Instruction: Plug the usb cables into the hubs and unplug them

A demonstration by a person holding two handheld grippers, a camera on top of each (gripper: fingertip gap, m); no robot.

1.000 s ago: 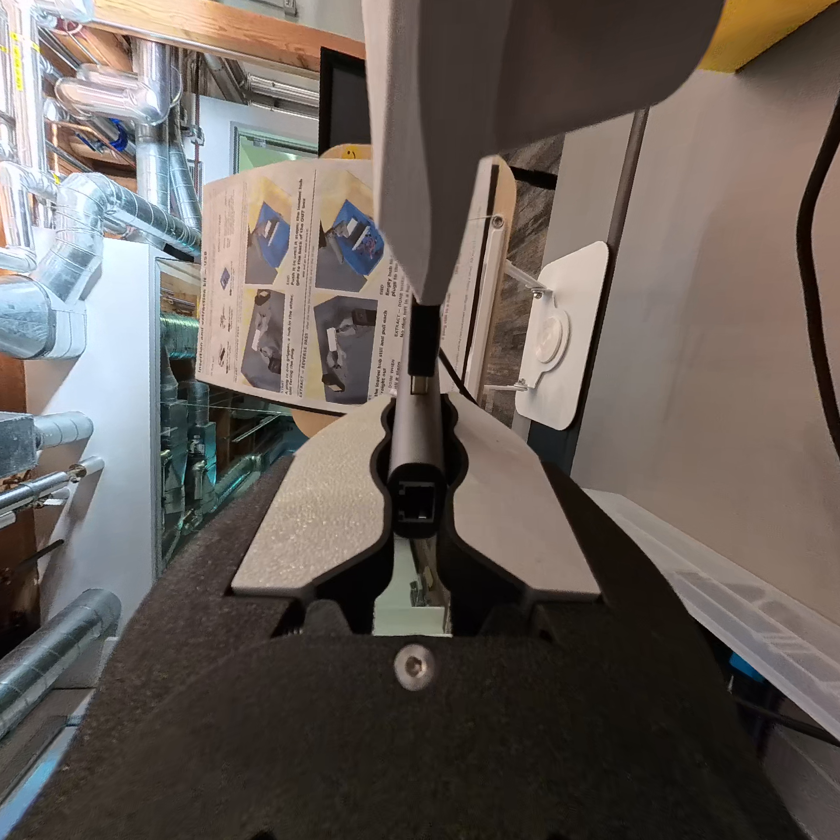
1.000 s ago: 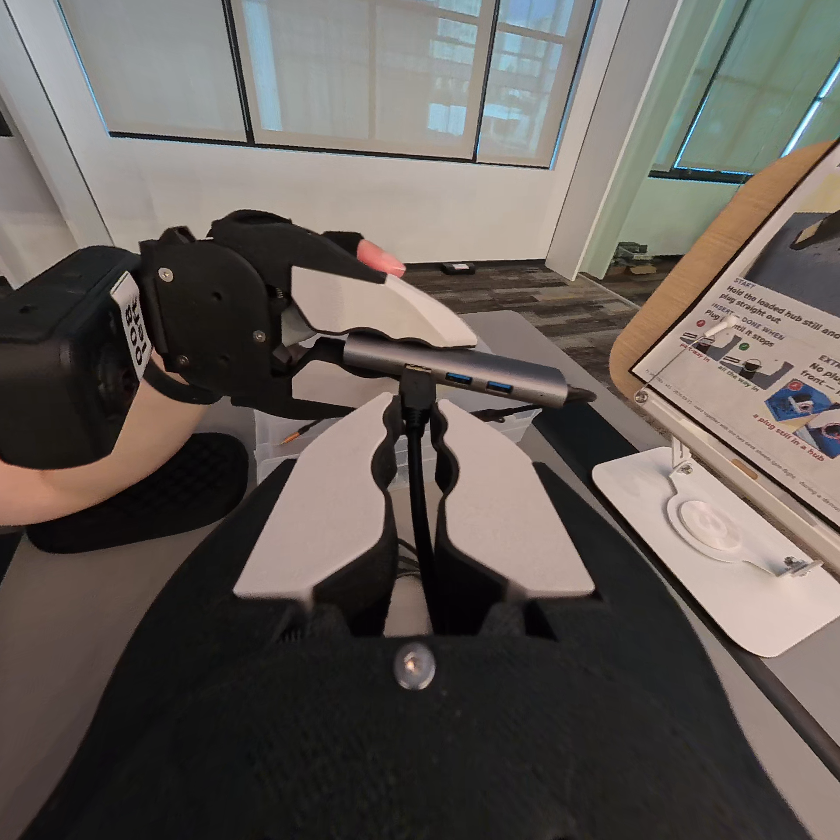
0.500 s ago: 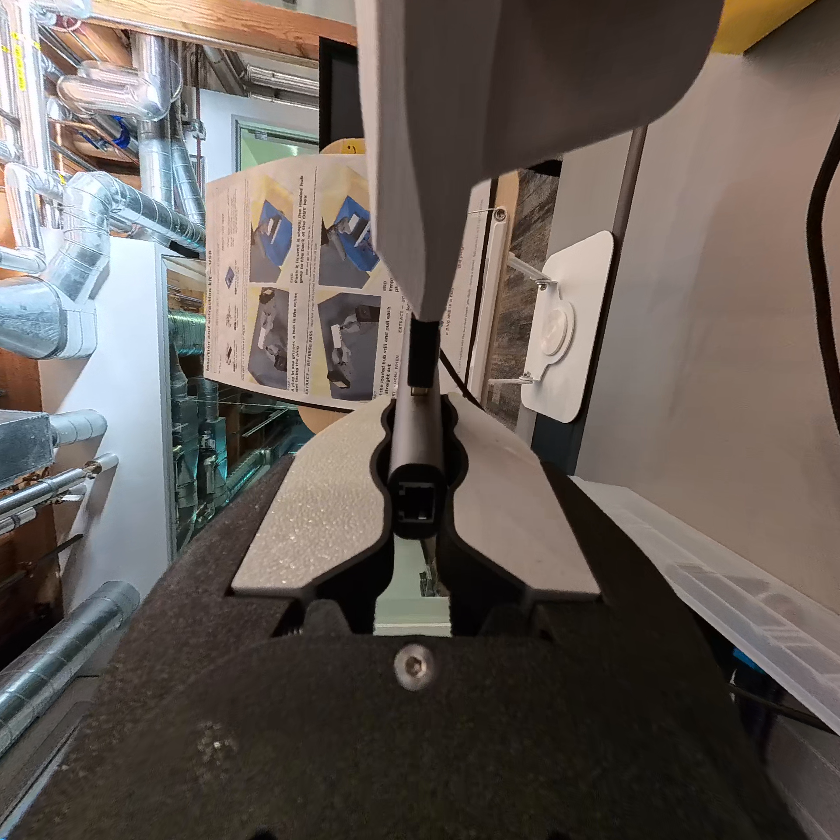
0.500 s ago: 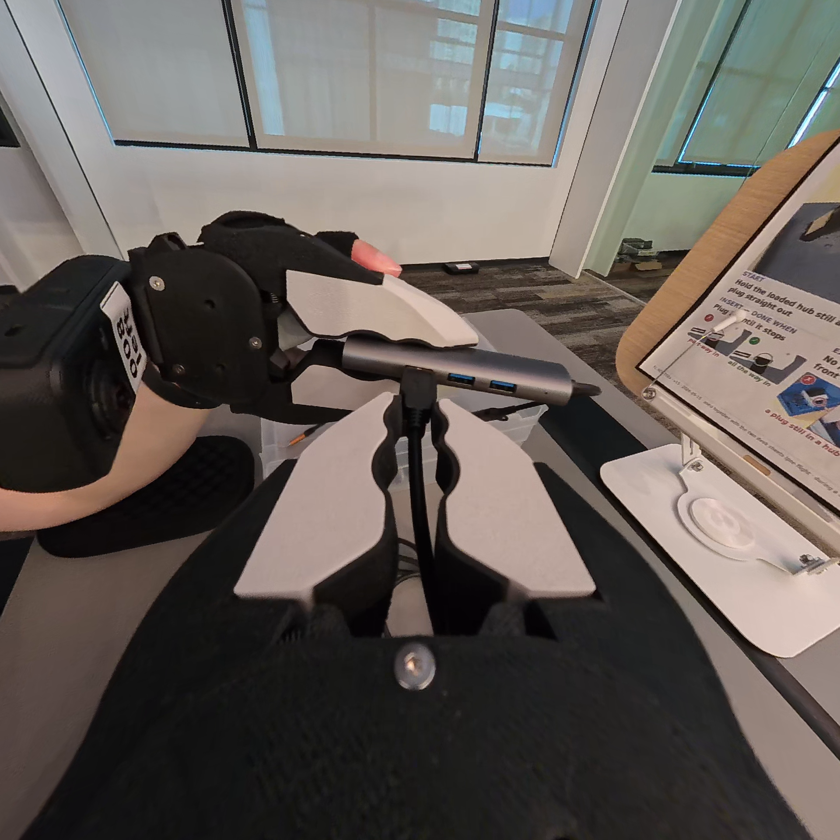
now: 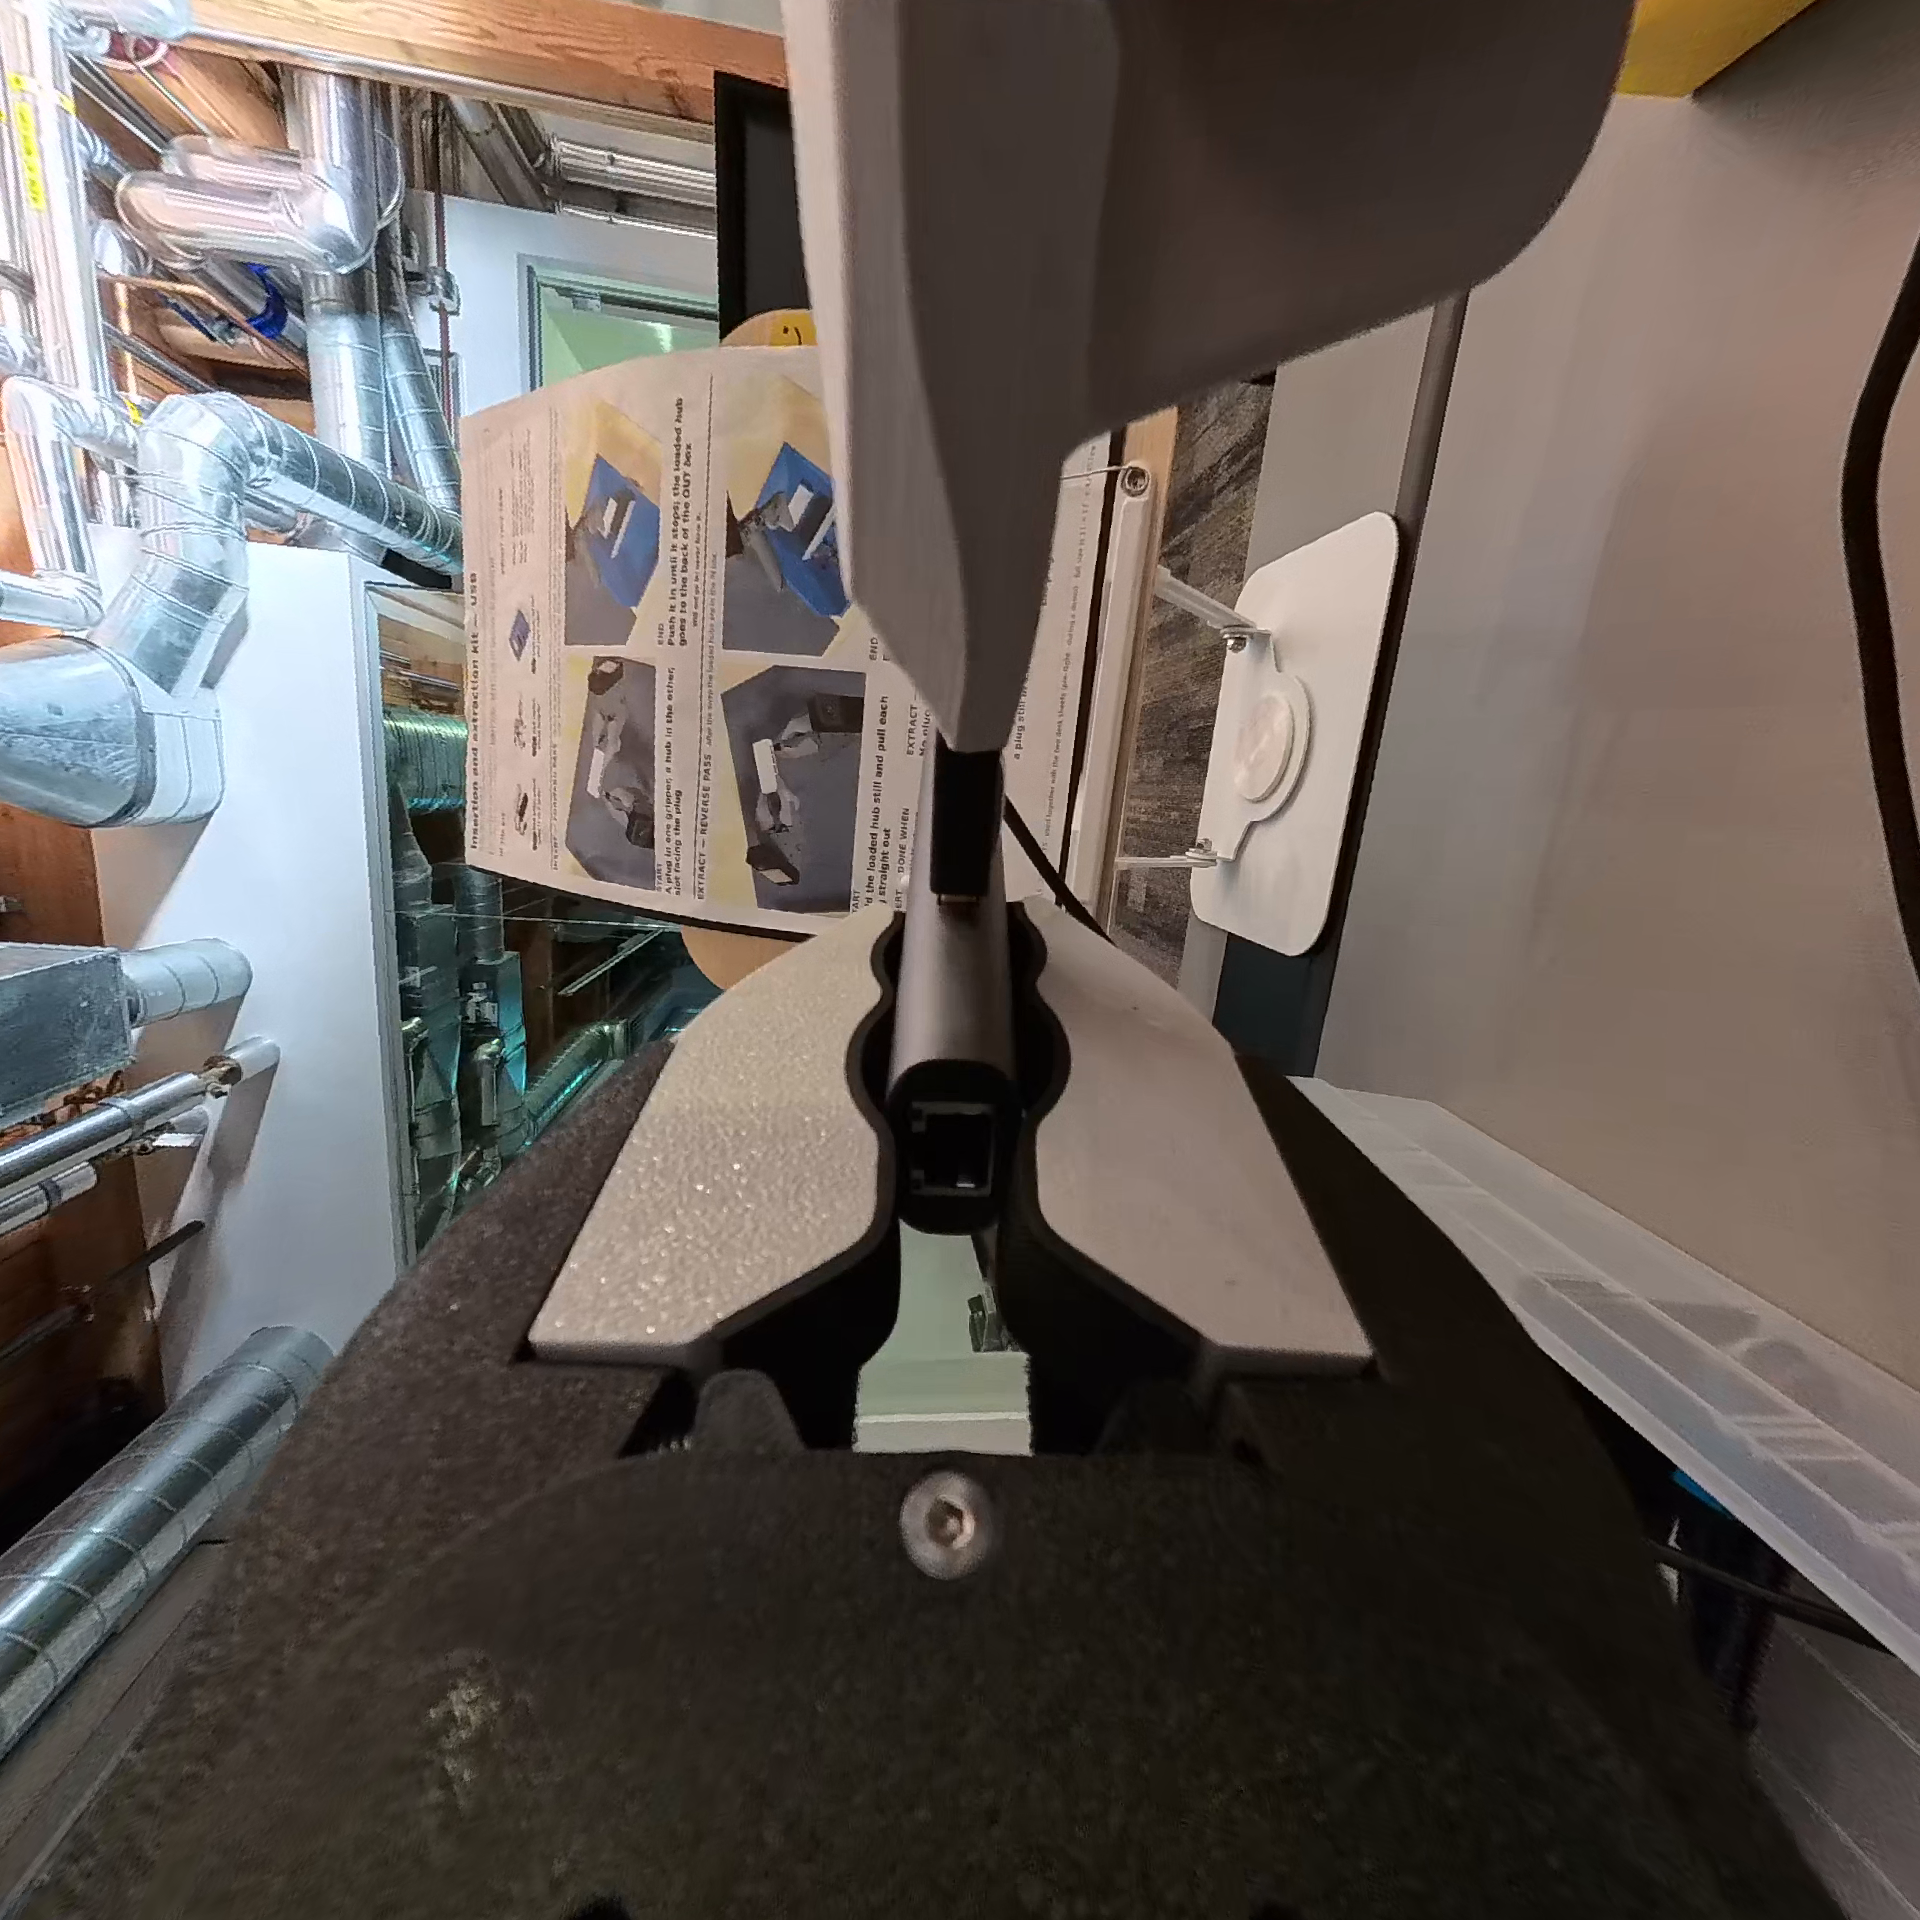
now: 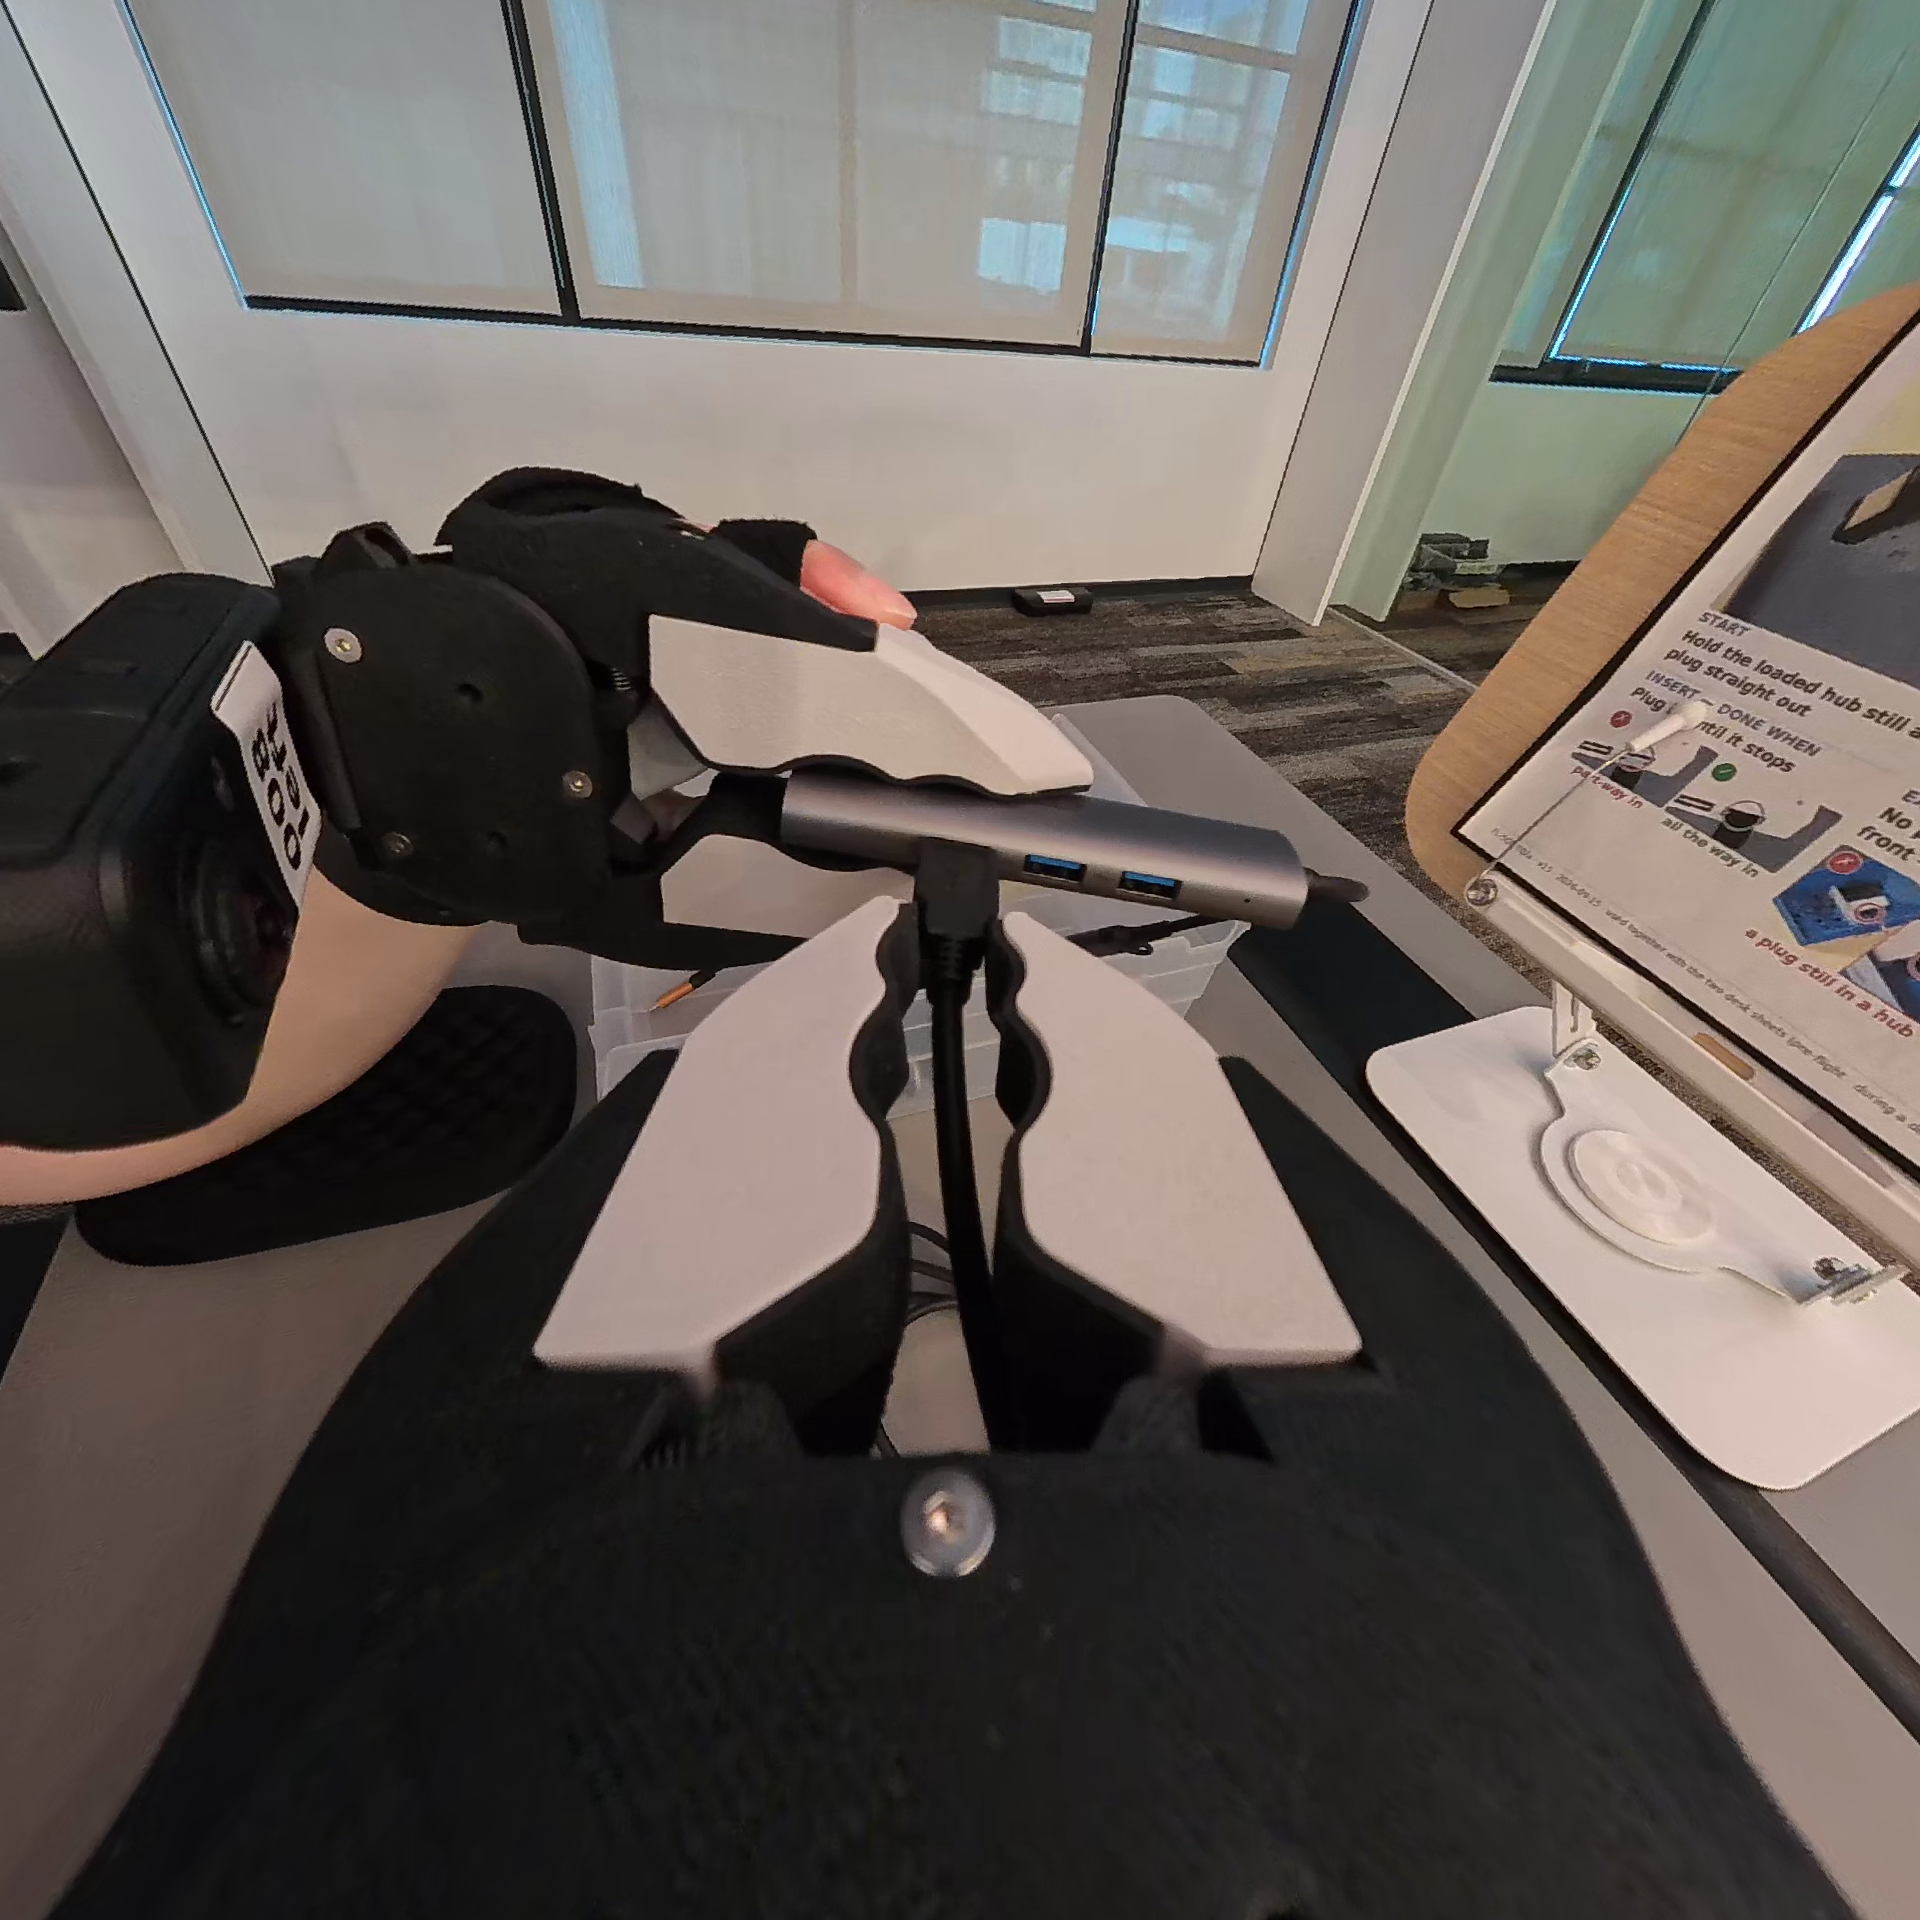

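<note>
Between the fingers of the left gripper (image 6: 935, 800) sits the grey hub (image 6: 1049, 836), held tight and lying flat above the table (image 6: 1309, 862). The right gripper (image 6: 951, 935) pinches the black cable (image 6: 961, 1122) just behind its plug (image 6: 951, 883). A second ago the plug was not quite as deep in the port; now it looks pushed in a bit more. I think the plugging step is almost done. Two blue ports beside the plug have nothing in them.
</note>
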